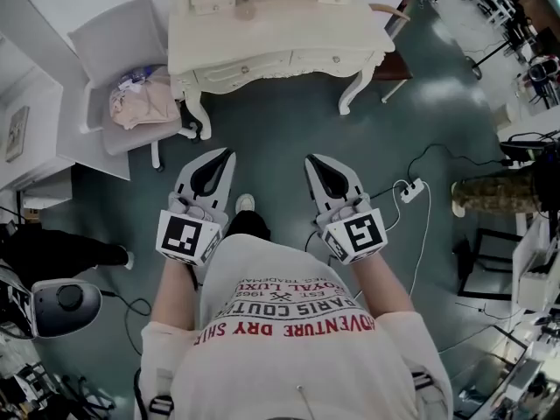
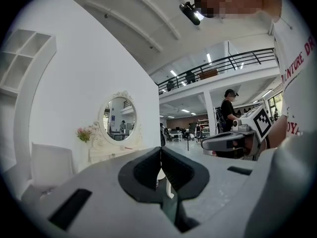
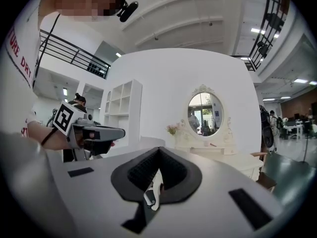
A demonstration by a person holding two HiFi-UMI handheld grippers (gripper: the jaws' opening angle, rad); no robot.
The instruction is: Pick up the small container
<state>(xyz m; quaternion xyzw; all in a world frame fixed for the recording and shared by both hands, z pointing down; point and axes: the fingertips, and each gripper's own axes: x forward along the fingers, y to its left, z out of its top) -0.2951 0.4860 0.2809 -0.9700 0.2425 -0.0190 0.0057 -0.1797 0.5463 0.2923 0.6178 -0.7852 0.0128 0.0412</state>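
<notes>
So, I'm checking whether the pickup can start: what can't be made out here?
- Small container: cannot be picked out. Head view cuts the dressing table off at the top edge; things on it are too small.
- Left gripper view: the shut left gripper hides most of the table.
- Right gripper view: things on the table, beyond the shut right gripper, are too small.
- Bundle on the chair: too blurred to name.

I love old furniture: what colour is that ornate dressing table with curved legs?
Cream white; the ornate curved-leg dressing table shows best in the head view.
</notes>
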